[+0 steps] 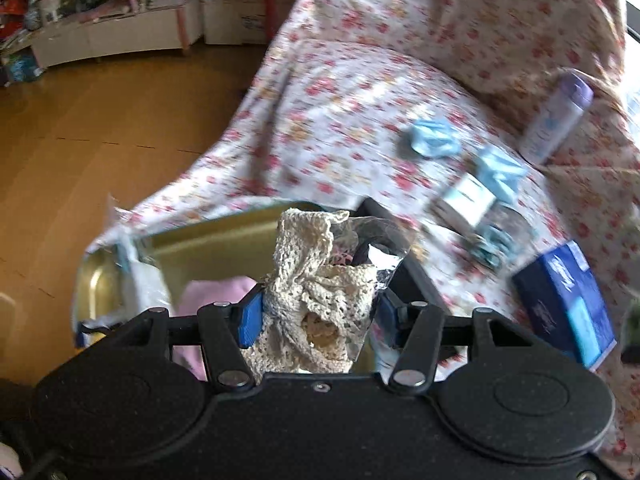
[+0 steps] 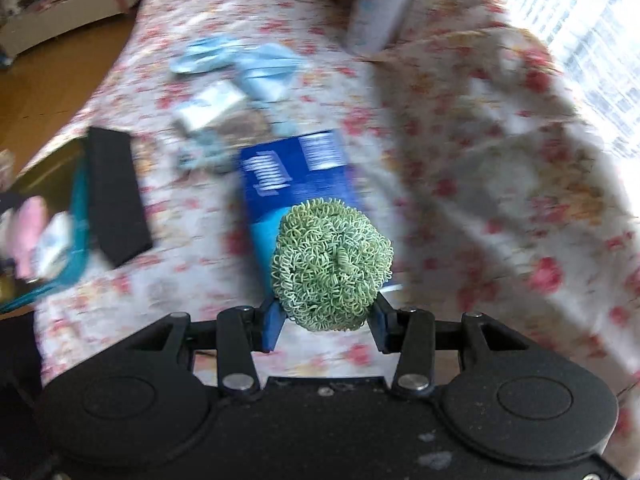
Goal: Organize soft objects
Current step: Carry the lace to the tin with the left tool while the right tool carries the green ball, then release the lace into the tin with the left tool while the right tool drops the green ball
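Observation:
My left gripper is shut on a cream crochet lace piece in clear plastic wrap, held above a gold tin box that holds a pink soft item and a white packet. My right gripper is shut on a green curly scrubber ball, held above the floral bed cover. The tin also shows at the left edge of the right wrist view, with its black lid beside it.
On the bed lie a blue box, light blue cloth pieces, a small white box, a clear-wrapped item and a purple-capped bottle. Wooden floor and a cluttered low cabinet lie left.

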Demonstrator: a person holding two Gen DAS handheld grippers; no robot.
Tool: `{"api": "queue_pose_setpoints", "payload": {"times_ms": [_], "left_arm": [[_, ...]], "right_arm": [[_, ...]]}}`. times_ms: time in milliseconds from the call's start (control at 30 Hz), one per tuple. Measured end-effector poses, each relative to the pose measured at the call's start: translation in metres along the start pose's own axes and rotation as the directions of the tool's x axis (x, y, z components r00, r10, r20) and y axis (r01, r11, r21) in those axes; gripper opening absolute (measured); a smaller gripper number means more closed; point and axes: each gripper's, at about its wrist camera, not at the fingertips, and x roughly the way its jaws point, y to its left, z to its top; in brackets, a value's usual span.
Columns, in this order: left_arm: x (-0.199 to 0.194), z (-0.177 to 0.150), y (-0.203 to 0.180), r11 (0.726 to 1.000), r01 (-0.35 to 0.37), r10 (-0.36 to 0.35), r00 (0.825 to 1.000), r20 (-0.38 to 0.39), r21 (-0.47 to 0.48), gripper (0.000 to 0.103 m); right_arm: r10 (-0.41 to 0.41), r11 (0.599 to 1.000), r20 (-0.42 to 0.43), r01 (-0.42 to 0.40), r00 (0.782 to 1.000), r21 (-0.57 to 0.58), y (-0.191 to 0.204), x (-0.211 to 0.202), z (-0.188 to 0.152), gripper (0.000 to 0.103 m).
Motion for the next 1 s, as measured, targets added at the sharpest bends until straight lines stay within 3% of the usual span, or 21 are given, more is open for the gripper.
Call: {"api": "queue_pose_setpoints", "payload": {"times_ms": [133,367,633,833,1000], "left_arm": [[0.01,0.01,0.02,0.999,-0.017,0.017,1.0,-0.022,-0.027,0.054],[0.021,0.024,0.038,0.998,-0.053,0.052,0.997,-0.049,-0.037,0.054],[0.028,0.029,0.054,0.991,-0.096,0.095,0.995,-0.011,-0.09,0.054],[0.045,0.031,0.061,0.989,-0.098,0.092,0.994,-0.058,-0.108,0.054],[0.045,0.035,0.064,0.986,-0.091,0.084,0.995,-0.051,-0.142,0.054]], "right_arm": [[0.09,0.995,0.014,-0.09,0.996,-0.035,0.049,-0.005,-0.006,0.043],[0.24,0.963,0.036,-0.233,0.97,-0.138,0.134,0.001,-0.009,0.043],[0.307,0.92,0.03,-0.289,0.951,-0.267,0.204,0.014,0.003,0.044],[0.288,0.91,0.048,-0.258,0.956,-0.323,0.23,0.023,0.017,0.044],[0.294,0.906,0.052,-0.261,0.954,-0.333,0.239,0.028,0.021,0.044]]}}
